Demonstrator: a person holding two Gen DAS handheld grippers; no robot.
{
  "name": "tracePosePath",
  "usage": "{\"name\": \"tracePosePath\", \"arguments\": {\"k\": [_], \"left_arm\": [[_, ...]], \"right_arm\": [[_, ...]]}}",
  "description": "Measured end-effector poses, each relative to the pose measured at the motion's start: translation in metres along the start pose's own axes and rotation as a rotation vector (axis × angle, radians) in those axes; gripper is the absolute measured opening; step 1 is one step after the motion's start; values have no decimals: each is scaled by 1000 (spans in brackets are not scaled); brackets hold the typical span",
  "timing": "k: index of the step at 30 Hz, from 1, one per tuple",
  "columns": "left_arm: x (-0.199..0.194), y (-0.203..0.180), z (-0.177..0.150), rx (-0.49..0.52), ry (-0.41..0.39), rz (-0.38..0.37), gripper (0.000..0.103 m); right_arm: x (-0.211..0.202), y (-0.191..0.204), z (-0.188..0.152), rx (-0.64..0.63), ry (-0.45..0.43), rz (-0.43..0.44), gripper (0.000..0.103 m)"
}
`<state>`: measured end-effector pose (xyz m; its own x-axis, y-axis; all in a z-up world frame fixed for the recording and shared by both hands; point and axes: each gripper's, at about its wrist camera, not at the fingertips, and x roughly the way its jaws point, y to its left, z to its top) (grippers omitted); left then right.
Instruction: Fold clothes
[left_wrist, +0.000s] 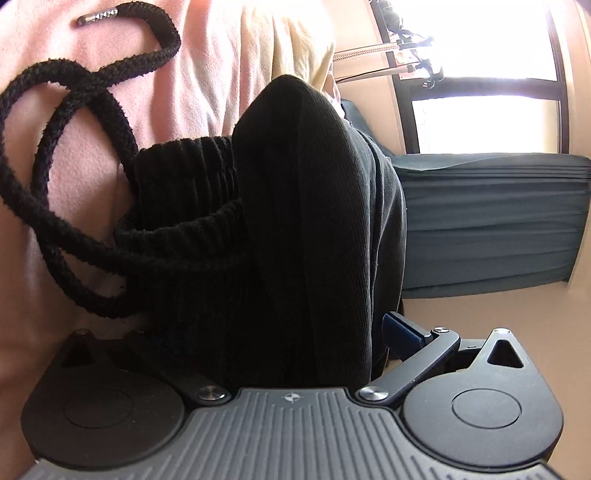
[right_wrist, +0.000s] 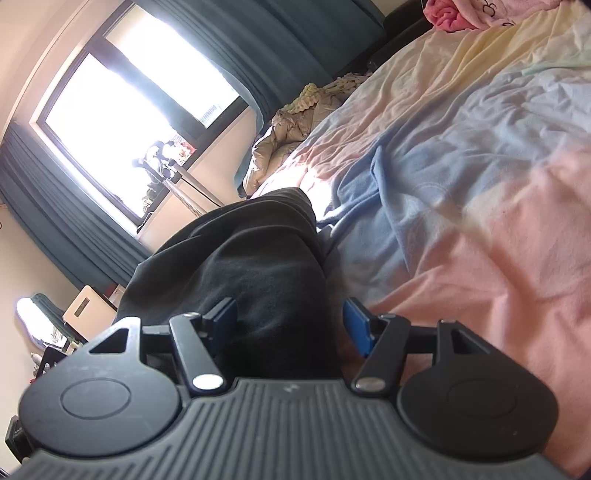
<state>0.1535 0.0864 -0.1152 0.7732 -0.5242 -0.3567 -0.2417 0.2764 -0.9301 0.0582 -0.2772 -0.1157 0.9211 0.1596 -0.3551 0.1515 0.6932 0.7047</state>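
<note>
Black ribbed trousers (left_wrist: 314, 206) rise in a thick bunch out of my left gripper (left_wrist: 295, 332), which is shut on them. Only the right blue finger (left_wrist: 400, 326) shows; the cloth hides the other. The elastic waistband (left_wrist: 192, 206) and a black drawstring (left_wrist: 66, 147) with a metal tip spill left onto the pink sheet (left_wrist: 44, 295). In the right wrist view, the same black trousers (right_wrist: 258, 258) stand between the blue pads (right_wrist: 223, 317) of my right gripper (right_wrist: 290, 321), which is shut on a thick fold just above the bed.
The bed sheet (right_wrist: 461, 166) has pink, blue and pale yellow bands and is wrinkled. A beige quilt (right_wrist: 284, 144) is heaped at the far end and a pink bundle (right_wrist: 454, 16) lies at the top. A bright window (right_wrist: 122, 110) with dark teal curtains (left_wrist: 491, 221) stands beyond.
</note>
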Motion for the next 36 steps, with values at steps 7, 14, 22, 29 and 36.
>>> {"name": "tracePosePath", "arguments": {"k": [7, 14, 22, 29, 36], "left_arm": [[7, -16, 20, 62, -4, -208, 103], [40, -12, 31, 102, 24, -35, 99], [59, -25, 48, 197, -63, 31, 84], [73, -42, 50, 278, -114, 82, 65], [76, -87, 42, 372, -141, 178, 49]], "right_arm": [[10, 0, 6, 34, 29, 75, 66], [49, -21, 29, 161, 96, 121, 76], [89, -47, 51, 322, 234, 274, 80], [113, -33, 56, 211, 292, 275, 66], [98, -10, 62, 143, 250, 183, 32]]}}
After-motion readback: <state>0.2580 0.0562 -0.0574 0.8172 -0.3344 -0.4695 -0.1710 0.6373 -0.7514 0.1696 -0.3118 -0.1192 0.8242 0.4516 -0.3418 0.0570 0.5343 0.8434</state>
